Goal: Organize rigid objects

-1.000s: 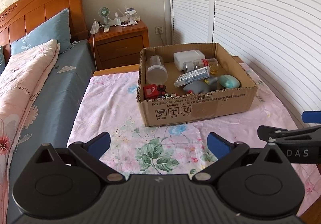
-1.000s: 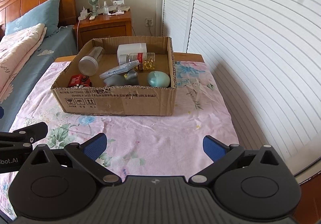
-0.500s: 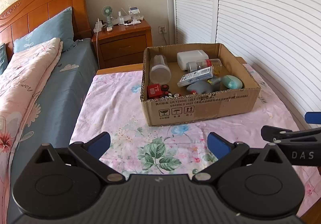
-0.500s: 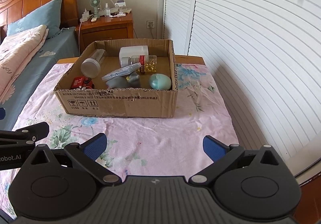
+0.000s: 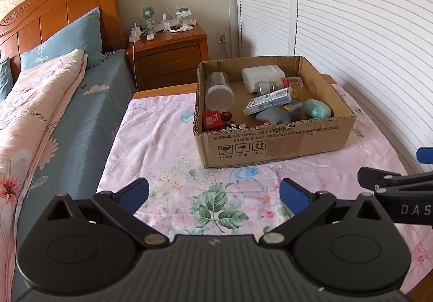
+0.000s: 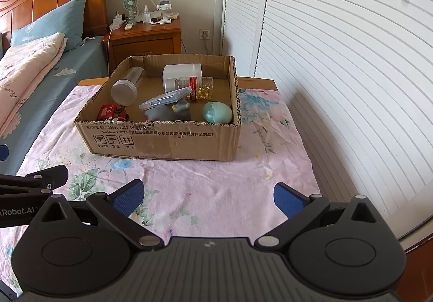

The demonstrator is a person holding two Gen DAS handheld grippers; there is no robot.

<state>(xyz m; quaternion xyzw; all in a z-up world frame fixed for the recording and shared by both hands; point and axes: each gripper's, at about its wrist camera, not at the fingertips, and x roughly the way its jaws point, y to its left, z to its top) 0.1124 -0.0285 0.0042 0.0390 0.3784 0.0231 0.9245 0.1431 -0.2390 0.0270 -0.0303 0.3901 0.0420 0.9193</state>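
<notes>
A cardboard box [image 5: 273, 143] [image 6: 162, 142] stands on a table with a pink floral cloth [image 5: 167, 156]. In the box lie a clear jar [image 5: 218, 91], a white container [image 5: 262, 76], a pill bottle [image 5: 284, 84], a flat clear case [image 5: 268, 100], a teal egg-shaped case [image 5: 316, 108], a grey object [image 5: 273, 115] and a red item [image 5: 212, 120]. My left gripper [image 5: 215, 193] is open and empty, well short of the box. My right gripper [image 6: 208, 193] is open and empty, also short of the box.
A bed with a blue sheet [image 5: 81, 118] and pink quilt [image 5: 29, 102] lies left of the table. A wooden nightstand [image 5: 170, 56] with a small fan stands behind. White louvred doors [image 5: 351, 31] run along the right. The cloth in front of the box is bare.
Both grippers have drawn back a little from the box, which now looks slightly farther away. Both stay open and empty.
</notes>
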